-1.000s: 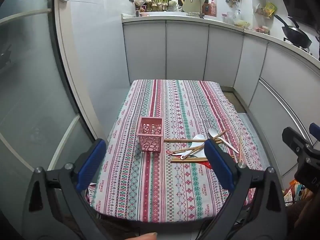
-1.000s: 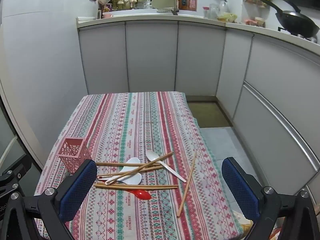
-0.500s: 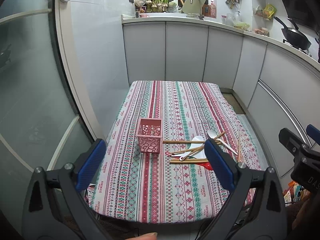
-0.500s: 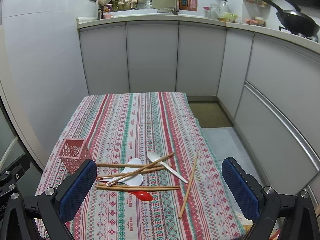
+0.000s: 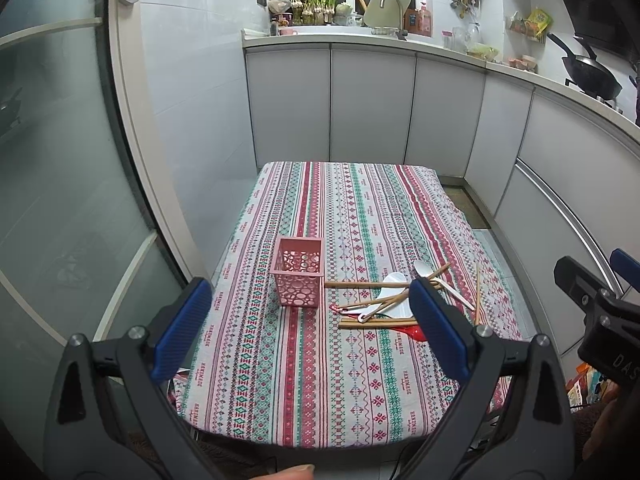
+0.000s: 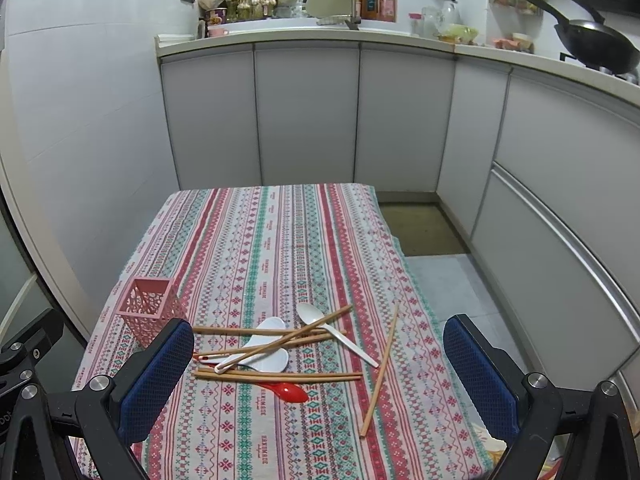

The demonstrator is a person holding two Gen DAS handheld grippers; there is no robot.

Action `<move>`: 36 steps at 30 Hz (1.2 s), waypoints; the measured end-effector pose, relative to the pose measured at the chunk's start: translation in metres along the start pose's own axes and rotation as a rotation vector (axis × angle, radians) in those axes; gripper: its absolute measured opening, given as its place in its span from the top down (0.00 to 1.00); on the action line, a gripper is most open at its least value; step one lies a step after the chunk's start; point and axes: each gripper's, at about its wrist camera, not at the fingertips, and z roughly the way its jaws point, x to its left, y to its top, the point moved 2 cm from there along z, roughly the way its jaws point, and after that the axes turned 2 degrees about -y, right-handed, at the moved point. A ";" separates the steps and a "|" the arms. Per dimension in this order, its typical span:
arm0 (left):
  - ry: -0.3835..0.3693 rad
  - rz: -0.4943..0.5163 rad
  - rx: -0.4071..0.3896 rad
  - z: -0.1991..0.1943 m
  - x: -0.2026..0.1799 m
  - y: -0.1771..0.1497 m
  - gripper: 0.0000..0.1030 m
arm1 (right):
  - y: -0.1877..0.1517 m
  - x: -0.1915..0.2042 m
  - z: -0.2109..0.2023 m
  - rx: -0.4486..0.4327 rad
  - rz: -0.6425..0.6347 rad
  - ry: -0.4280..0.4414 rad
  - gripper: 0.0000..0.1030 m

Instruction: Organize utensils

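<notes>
Both grippers, left gripper [image 5: 306,326] and right gripper [image 6: 318,364], hang spread wide and empty over the near end of the striped tablecloth [image 6: 280,240], with the chopsticks [image 6: 276,376] and spoons [image 6: 336,330] heaped just right of the pink basket [image 5: 298,276], one chopstick [image 6: 380,368] lying apart further right.
</notes>
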 end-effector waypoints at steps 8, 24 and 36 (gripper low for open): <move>-0.006 -0.001 -0.001 0.000 -0.001 0.002 0.04 | 0.001 -0.002 0.000 0.000 -0.001 0.002 0.01; -0.007 -0.001 -0.002 -0.001 -0.001 0.004 0.04 | 0.001 -0.005 0.000 0.004 -0.001 0.002 0.01; -0.013 0.002 -0.009 -0.003 0.002 0.003 0.04 | 0.002 -0.002 0.000 0.000 0.000 -0.003 0.01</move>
